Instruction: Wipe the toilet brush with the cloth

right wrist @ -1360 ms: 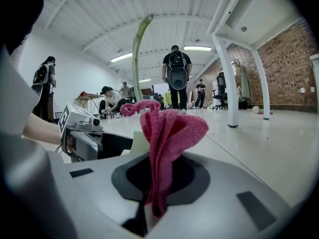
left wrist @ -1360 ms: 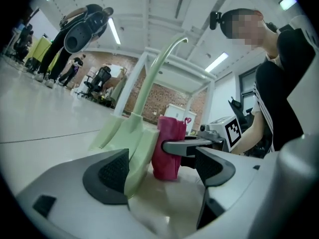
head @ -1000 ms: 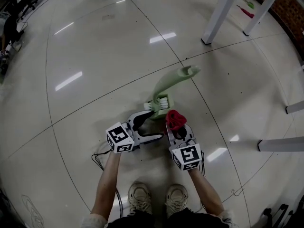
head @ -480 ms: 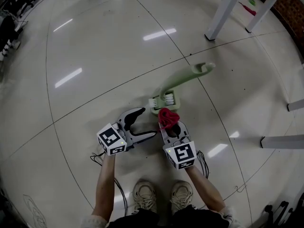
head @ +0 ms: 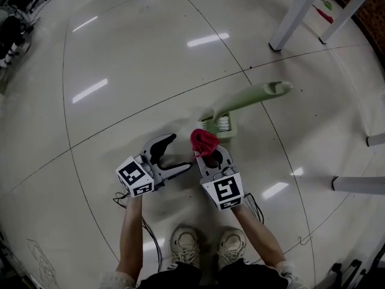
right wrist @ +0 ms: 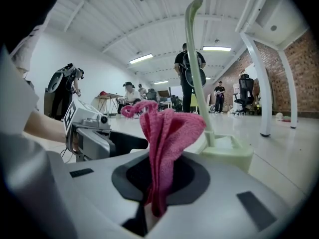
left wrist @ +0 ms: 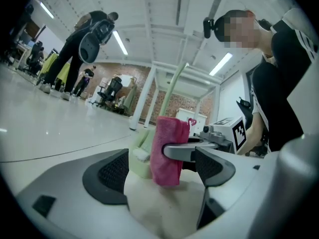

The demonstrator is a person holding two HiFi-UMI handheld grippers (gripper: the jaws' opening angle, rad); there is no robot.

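over the last second the left gripper (head: 178,156) has backed off from the toilet brush (head: 246,99). a moment ago its upper jaw tip was right at the near-left corner of the green holder (head: 224,132). now it sits apart from the holder, low and left of centre in the head view, jaws spread with nothing between them. the right gripper (head: 210,153) has stayed clamped on the red cloth (head: 204,141), which pokes up in a crumpled fold out of its closed jaws. it has also slid across, so the cloth now lies just beside the holder's lower-left corner rather than its lower right; whether they touch cannot be told. the brush stands on the floor (head: 120,53) just right of centre, white bristles down in the holder, its pale green handle leaning away toward the upper right. nothing is bracing the brush at present, and the cloth is near the base, not on the handle or bristles. i judge the wiping has barely begun or is between strokes. the empty gripper likely needs to steady the handle before the cloth can rub along it.
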